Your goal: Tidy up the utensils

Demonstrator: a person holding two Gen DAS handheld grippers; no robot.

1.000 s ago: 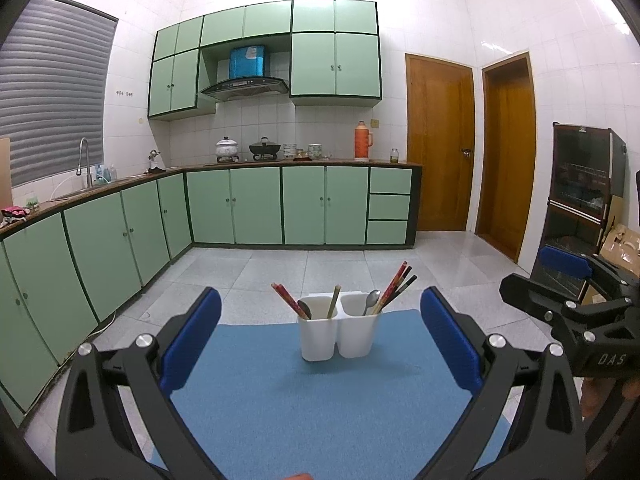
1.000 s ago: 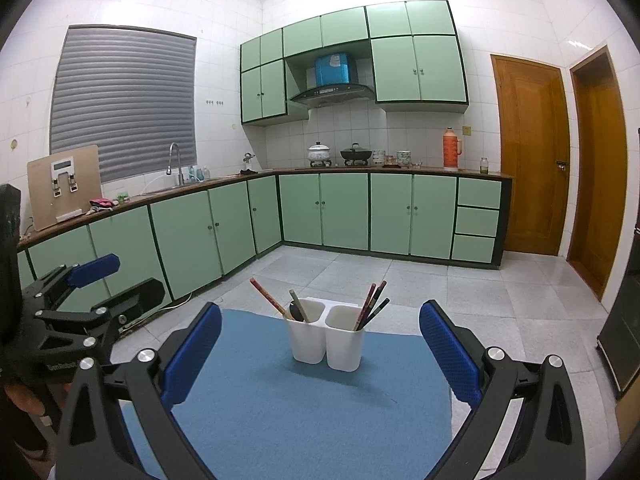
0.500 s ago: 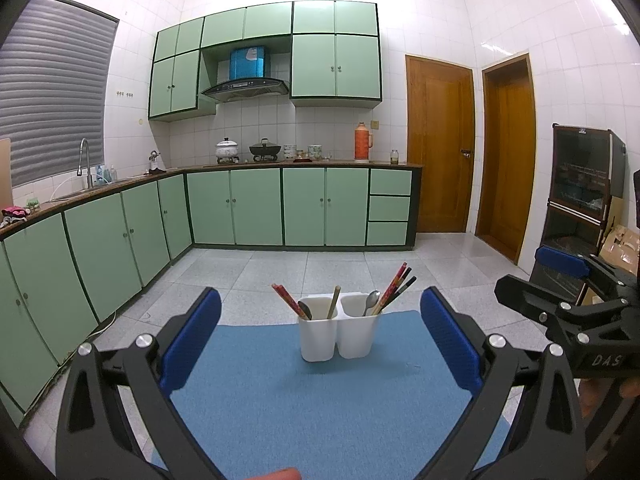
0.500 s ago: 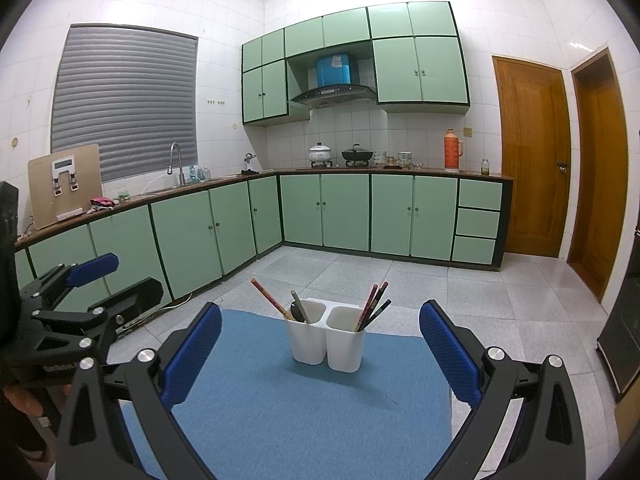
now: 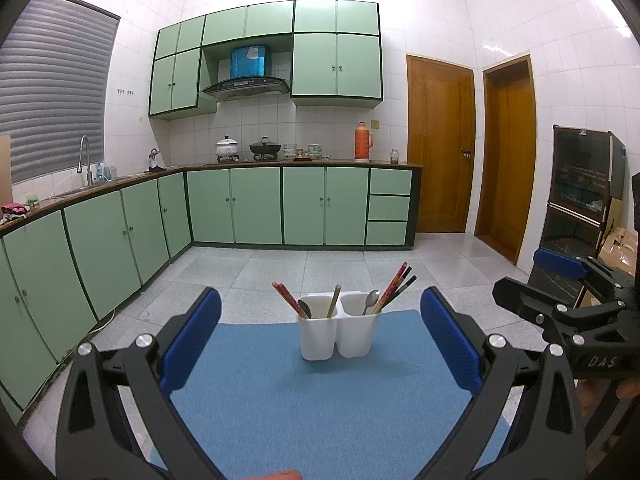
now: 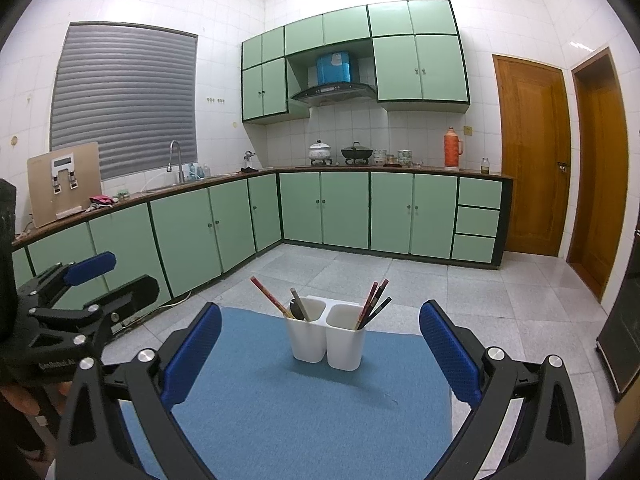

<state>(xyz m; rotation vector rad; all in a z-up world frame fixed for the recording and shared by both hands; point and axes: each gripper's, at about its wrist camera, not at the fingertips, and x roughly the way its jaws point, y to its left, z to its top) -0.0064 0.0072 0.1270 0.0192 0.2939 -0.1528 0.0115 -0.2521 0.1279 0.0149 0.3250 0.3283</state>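
A white two-cup utensil holder (image 5: 338,332) stands at the far middle of a blue mat (image 5: 320,400); it also shows in the right wrist view (image 6: 326,336). The left cup holds a red chopstick (image 5: 285,299), a dark spoon and a wooden stick. The right cup holds a metal spoon (image 5: 372,300) and several red and black chopsticks (image 5: 396,286). My left gripper (image 5: 320,344) is open and empty, well short of the holder. My right gripper (image 6: 320,352) is open and empty, also short of the holder.
The mat covers a small table with tiled floor around it. Green kitchen cabinets (image 5: 276,204) run along the back and left. A dark cabinet (image 5: 580,208) stands at the right. Each gripper shows in the other's view, the right (image 5: 560,280) and the left (image 6: 86,280).
Both grippers have stayed open and almost still. The right gripper has drifted slightly left in the left wrist view.
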